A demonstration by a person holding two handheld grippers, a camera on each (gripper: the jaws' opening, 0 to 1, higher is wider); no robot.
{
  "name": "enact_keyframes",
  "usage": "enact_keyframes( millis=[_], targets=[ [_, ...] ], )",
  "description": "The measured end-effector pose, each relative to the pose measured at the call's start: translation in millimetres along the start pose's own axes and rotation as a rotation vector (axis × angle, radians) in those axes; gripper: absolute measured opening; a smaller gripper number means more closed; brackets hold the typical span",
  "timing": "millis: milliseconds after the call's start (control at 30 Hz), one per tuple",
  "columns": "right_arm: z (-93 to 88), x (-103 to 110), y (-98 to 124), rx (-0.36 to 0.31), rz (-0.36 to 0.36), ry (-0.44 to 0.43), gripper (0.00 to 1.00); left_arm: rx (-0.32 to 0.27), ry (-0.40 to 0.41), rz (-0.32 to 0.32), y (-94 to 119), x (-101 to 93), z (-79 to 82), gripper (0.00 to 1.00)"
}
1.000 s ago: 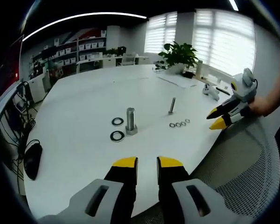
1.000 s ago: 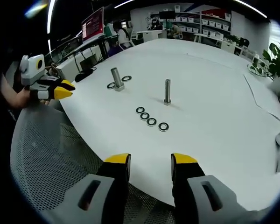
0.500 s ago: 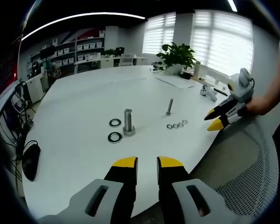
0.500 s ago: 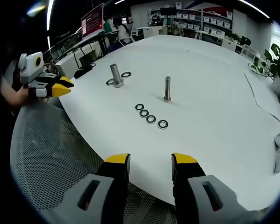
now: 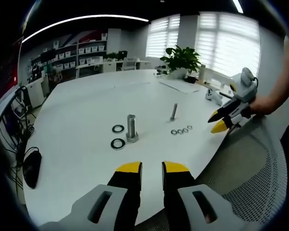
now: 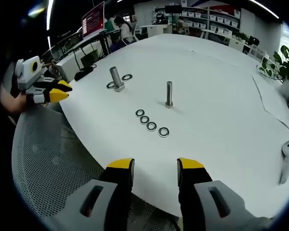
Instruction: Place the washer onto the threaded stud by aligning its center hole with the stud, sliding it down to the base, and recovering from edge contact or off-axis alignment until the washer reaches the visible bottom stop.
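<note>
In the left gripper view, two washers [image 5: 118,136] lay on the white surface [image 5: 86,110] at 9 o'clock of the thick stud [image 5: 131,128], one near, one just beside its base. The thin stud [image 5: 174,111] stood toward 2 o'clock, four small washers [image 5: 181,130] in a row before it. The left claw [image 5: 151,168] stood apart, empty. The right claw [image 6: 155,164] stood apart too, empty, over the surface's edge.
</note>
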State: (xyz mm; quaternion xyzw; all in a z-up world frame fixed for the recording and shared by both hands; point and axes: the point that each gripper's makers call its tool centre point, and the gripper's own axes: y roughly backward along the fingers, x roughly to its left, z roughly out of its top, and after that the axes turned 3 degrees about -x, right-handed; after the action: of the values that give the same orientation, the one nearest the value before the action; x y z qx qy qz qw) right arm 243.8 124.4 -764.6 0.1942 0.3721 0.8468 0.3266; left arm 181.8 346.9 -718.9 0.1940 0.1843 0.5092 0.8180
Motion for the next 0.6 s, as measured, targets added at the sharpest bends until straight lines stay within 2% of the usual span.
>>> enact_keyframes(
  millis=[300, 600],
  targets=[
    [24.5, -5, -11, -0.004, 0.007, 0.007, 0.39, 0.006, 0.010, 0.003, -1, 0.6, -1.2, 0.15],
    [33.6, -12, -22, 0.033, 0.019, 0.038, 0.39, 0.008, 0.012, 0.011, -2, 2.0, -1.6, 0.17]
  ],
)
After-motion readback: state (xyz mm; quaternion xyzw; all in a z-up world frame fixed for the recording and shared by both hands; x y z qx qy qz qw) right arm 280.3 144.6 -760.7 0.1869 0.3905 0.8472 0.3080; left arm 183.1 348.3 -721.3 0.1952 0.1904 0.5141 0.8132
